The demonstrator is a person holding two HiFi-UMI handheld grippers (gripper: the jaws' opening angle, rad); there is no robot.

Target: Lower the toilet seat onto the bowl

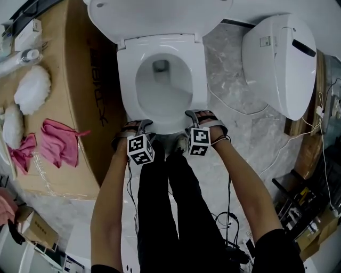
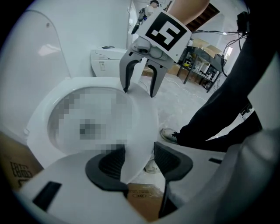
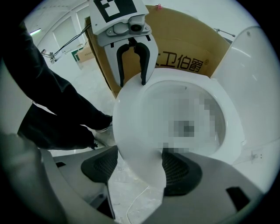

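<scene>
Overhead first: the toilet seat (image 1: 127,80) lies flat, or very nearly flat, over the bowl (image 1: 162,88), while the lid (image 1: 160,16) behind it stands raised. Both claws sit at the seat's front edge, the left claw (image 1: 136,126) at its left front corner and the right claw (image 1: 201,114) at its right front corner, with the person's black-trousered legs (image 1: 176,202) between the two arms. A cardboard box (image 1: 69,106) stands just left of the toilet with pink cloths (image 1: 58,144) lying on it. Whether the seat fully rests on the bowl's rim cannot be told from here.

Next, the left gripper view: the left claw (image 2: 139,162) has its jaws spread wide, and the seat's (image 2: 140,118) front rim passes between them. The left pad lies right against the rim's edge — the right pad stands clear of it, so nothing is clamped. Further along the same rim, the right claw (image 2: 139,92) straddles the seat in the same way.

Lastly, the right gripper view: the right claw (image 3: 141,168) is also spread, with the seat's (image 3: 131,127) front lip between its pads. The lip runs just beside the right pad and leaves a plain gap to the left one — the marble floor (image 3: 131,197) shows through that gap. Across the seat, the left claw (image 3: 132,83) reaches down over the rim.
</scene>
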